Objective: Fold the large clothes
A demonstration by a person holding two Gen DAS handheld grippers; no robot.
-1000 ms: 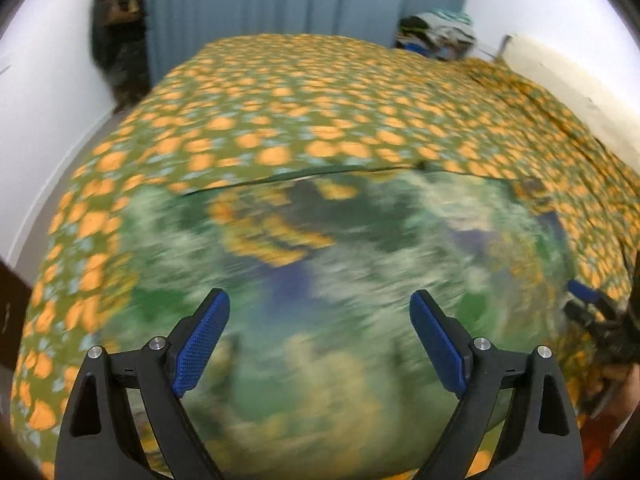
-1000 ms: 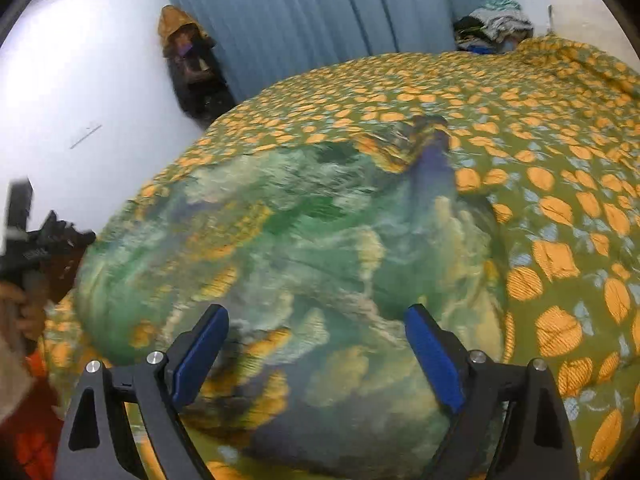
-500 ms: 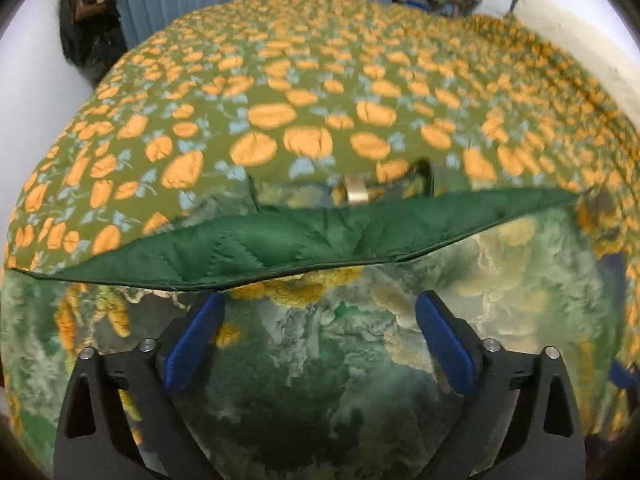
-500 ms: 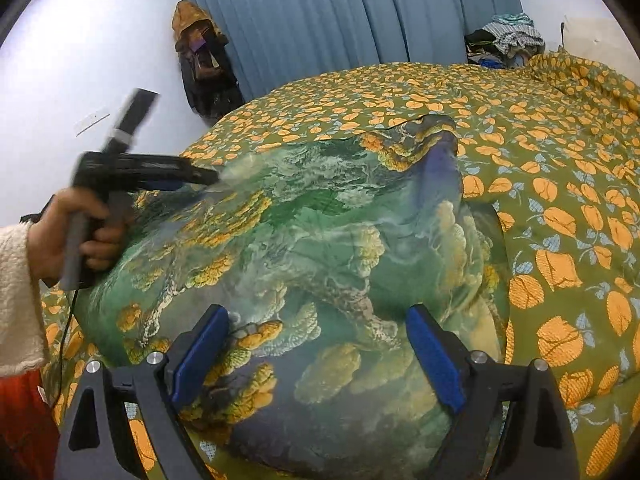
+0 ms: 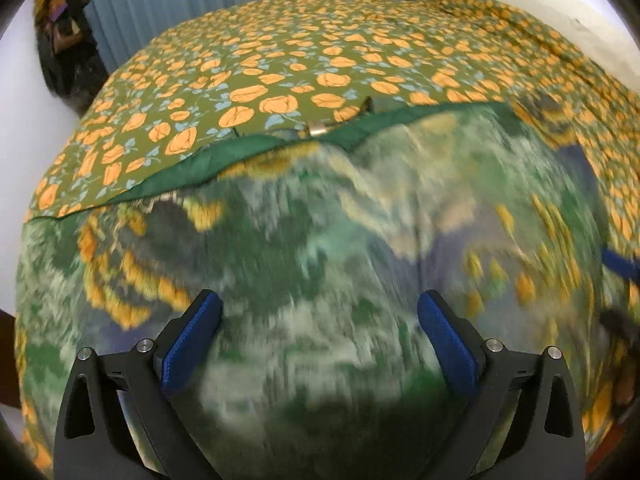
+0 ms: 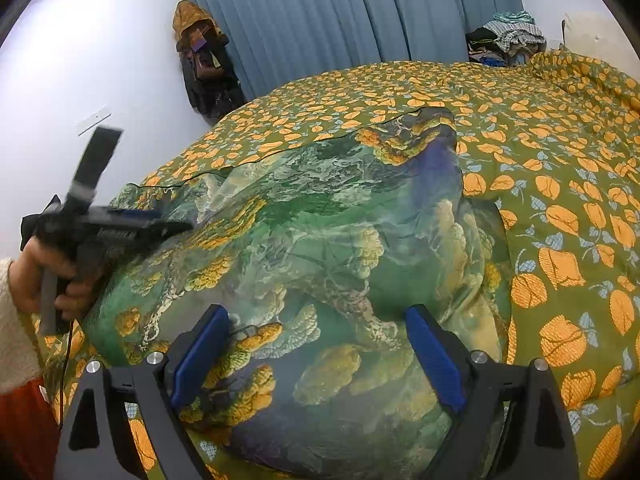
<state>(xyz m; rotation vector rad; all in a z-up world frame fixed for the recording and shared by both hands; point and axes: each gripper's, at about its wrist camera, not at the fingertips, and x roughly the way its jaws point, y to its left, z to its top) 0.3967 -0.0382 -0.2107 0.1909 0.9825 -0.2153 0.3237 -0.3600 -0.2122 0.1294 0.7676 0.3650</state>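
Both grippers hang with jaws wide apart and empty over the printed green garment [image 6: 320,248], which lies on the orange-leaf bedspread [image 6: 560,184]. Since half a second ago my left gripper [image 5: 318,340] has pulled back, its view blurred, and the green quilted lining strip [image 5: 224,160] looks narrower. Right gripper [image 6: 316,354] hovers; I judge a fold just laid, next edge ungrasped.

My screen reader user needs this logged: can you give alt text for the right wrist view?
A green landscape-print garment lies spread on a bed's orange-leaf cover, with the open right gripper just above its near edge. At left, a hand holds the left gripper at the garment's side.
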